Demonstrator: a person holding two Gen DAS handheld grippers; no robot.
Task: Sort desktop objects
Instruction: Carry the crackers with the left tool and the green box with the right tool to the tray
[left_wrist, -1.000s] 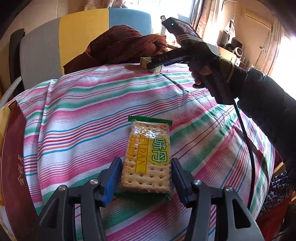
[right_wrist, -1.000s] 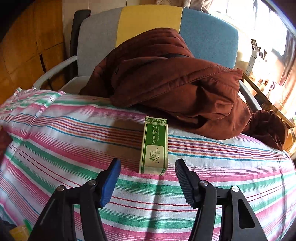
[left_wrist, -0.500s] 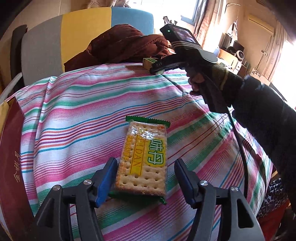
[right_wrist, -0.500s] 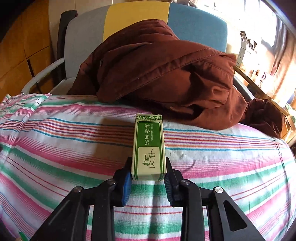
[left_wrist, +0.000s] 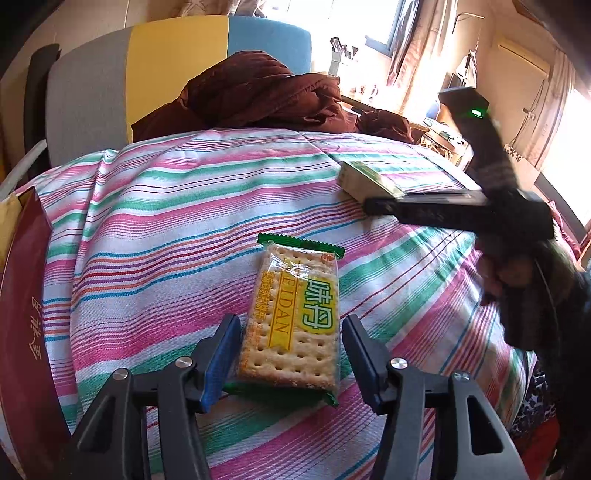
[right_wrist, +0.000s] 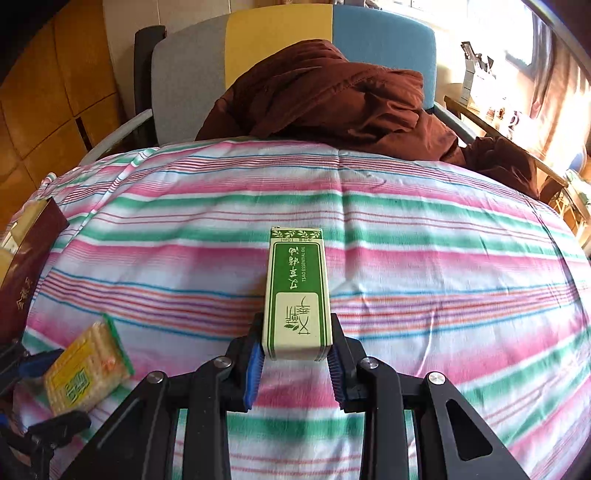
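A yellow-and-green cracker packet (left_wrist: 295, 317) lies flat on the striped tablecloth (left_wrist: 166, 229). My left gripper (left_wrist: 290, 360) is open, its blue pads either side of the packet's near end without squeezing it. A small green-and-cream essential oil box (right_wrist: 297, 299) is held above the cloth by my right gripper (right_wrist: 295, 363), which is shut on its near end. In the left wrist view the same box (left_wrist: 364, 181) sticks out of the right gripper at the right, held by a gloved hand (left_wrist: 517, 273). The packet (right_wrist: 86, 369) also shows at lower left in the right wrist view.
A dark red box (left_wrist: 26, 317) with gold lettering stands at the table's left edge. A brown jacket (right_wrist: 332, 96) is heaped on the grey, yellow and blue chair (right_wrist: 280, 26) behind the table. A dark sleeve (left_wrist: 546, 325) fills the right side.
My right gripper shut on the oil box, lifted it off the far edge and carried it back toward the table's middle. My left gripper stayed open around the cracker packet.
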